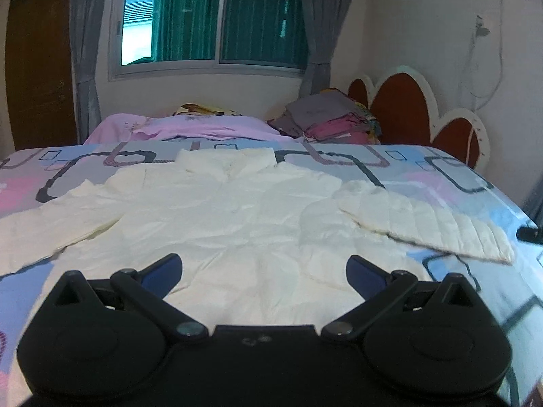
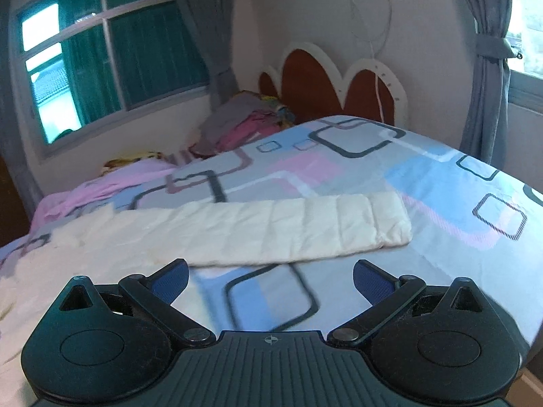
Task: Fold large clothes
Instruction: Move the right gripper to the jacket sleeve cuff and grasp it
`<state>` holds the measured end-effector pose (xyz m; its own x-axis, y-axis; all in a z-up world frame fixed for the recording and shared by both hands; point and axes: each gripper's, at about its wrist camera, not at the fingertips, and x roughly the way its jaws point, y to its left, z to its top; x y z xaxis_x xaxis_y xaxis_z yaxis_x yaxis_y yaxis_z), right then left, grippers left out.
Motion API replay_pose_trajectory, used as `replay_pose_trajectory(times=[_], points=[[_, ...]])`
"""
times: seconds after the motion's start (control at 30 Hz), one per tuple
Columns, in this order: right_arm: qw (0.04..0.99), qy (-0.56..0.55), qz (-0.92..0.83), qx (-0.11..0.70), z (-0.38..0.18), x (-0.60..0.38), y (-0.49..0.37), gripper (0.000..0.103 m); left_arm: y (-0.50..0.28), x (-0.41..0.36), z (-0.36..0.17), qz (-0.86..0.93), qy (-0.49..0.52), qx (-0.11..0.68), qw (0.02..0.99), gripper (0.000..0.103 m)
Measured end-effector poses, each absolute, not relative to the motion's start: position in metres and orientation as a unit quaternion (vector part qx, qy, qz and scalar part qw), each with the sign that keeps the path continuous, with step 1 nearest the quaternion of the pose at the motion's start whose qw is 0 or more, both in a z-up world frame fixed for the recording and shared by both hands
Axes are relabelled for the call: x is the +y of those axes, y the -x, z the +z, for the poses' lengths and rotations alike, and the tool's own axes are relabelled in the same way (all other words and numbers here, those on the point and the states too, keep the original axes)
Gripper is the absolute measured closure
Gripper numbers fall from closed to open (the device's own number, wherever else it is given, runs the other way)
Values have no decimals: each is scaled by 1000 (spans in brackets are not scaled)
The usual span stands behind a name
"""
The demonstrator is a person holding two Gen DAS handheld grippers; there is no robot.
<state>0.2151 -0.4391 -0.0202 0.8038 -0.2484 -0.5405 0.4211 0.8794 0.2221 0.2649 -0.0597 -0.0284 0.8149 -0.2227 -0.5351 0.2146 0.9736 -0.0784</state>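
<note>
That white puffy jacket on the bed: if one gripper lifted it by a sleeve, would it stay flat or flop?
Probably flop: the white jacket lies creased and limp on the bed. Its quilted sleeve looks padded and puffy, so likely light for its size. The rest would likely drag behind a single lifted end. Both grippers are open, holding nothing.

My own tongs [image 1: 264, 273] hide the jacket's [image 1: 237, 210] hem; its left sleeve [image 1: 51, 220] runs off the left-wrist view's edge.
</note>
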Motion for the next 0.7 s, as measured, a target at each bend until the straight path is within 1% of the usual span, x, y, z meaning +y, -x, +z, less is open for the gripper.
replay_pose_trajectory(times=[0.13,0.17,0.2,0.23,0.4,0.5,0.6,0.7], points=[[925,-201,-185,265,-46,-490,-245,1,-294,-92,-36,-101,0,285,953,0],[923,-206,-183,268,-52,-499,-250,8,-302,-100,-38,-98,-2,289,952,0],[921,-213,-181,272,-59,-510,-257,21,-308,-108,-40,-95,-3,293,951,0],[914,-224,-183,286,-69,-523,-265,38,-314,-116,-41,-94,-3,297,950,0],[897,-280,-175,295,-100,-562,-282,38,-329,-142,-44,-91,-14,304,948,0],[881,-309,-172,313,-122,-575,-293,38,-340,-152,-50,-82,-25,318,944,0],[868,-339,-169,321,-135,-586,-292,38,-352,-159,-56,-71,-30,332,940,0],[868,-351,-165,310,-137,-592,-287,38,-360,-165,-58,-65,-34,336,939,0]])
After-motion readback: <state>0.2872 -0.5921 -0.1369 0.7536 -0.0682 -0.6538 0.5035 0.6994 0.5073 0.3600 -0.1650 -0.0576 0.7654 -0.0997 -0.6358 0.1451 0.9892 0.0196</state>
